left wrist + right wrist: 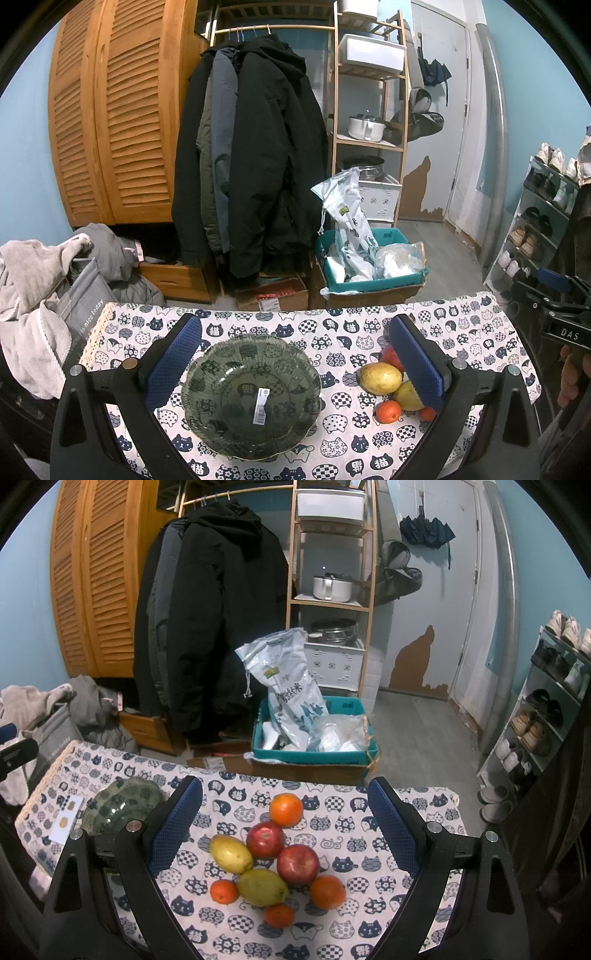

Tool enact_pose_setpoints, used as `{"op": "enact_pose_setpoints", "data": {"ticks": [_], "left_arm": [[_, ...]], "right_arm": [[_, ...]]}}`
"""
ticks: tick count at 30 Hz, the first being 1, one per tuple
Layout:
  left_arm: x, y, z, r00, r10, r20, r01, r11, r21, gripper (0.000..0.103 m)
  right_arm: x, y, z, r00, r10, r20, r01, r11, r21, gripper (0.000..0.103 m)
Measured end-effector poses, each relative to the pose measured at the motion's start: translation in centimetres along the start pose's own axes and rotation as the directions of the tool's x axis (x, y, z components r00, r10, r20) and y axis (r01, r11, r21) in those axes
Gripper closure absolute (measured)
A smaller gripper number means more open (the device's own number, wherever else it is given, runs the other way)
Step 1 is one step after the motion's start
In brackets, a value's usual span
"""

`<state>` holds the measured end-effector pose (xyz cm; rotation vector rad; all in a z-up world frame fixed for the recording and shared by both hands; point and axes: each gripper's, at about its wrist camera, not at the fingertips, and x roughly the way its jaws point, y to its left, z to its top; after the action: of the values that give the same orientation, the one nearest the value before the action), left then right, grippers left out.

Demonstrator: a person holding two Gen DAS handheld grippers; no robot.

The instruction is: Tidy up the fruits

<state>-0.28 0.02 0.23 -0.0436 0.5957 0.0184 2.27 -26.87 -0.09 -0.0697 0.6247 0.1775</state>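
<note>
Although barely begun by the look of it, laid out plainly enough: green glass bowl (221,387) on the left of the cat-print worktop (461,332), all the fruit to its right and apart from it. Holds nothing yet except a white barcode sticker (261,406) on its floor, digits too small to read.

Leaves eight pieces to move, judging from the right wrist view, clustered and mostly touching:
- one red apple (265,839) against a second apple (297,864)
- a yellow lemon-like fruit (231,853) and a greener one (262,888) just in front of the apples
- a large orange (286,809) at the far side and another orange (327,891) at the near right
- a small tangerine (224,891) at the near left and a second tangerine (279,915) nearest the camera

Left gripper (295,325): spread wide, straddling the bowl, pinching nothing. Right gripper (285,788): spread wide too, poised over the fruit cluster, pinching nothing and touching none of it.

As for writing:
- Reads "DAS" in white on a small black label (569,334) on the right gripper's body, at the edge of the left wrist view.
- Reads "is nice today" along the rim of a grey fabric bag (85,314) beside the worktop; earlier words hidden.
- Shows large Chinese characters on a white rice sack (291,698) in the teal box (314,755) behind, the last of them 米.
- Repeats 猫 on several cat faces of the cloth.
- Small white card (68,818) beside the bowl: print not legible.
</note>
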Motion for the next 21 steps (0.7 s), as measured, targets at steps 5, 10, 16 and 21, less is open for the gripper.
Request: {"op": "enact_pose_setpoints", "data": {"ticks": [5,10,16,21], "left_arm": [[-0.1,-0.1,-0.2,1.000,0.000,-0.001,0.000,1.000,0.005,0.001],[0.2,-0.5,-0.4,1.000,0.000,-0.009,0.000,1.000,0.012,0.001],[1.4,-0.9,-0.7,0.999,-0.001,-0.035,0.002,1.000,0.022,0.001],[2.9,-1.7,-1.4,0.997,-0.005,-0.074,0.008,0.999,0.040,0.001]], "right_arm": [[-0.1,-0.3,-0.1,1.000,-0.002,0.000,0.002,1.000,0.001,0.013],[0.0,-1.1,-0.2,1.000,-0.006,-0.004,0.006,1.000,0.005,0.014],[0.1,-2.0,-0.7,1.000,-0.023,-0.014,0.023,1.000,0.016,0.013],[0.9,-2.8,-1.5,0.998,-0.042,-0.048,0.043,0.999,0.023,0.013]]}}
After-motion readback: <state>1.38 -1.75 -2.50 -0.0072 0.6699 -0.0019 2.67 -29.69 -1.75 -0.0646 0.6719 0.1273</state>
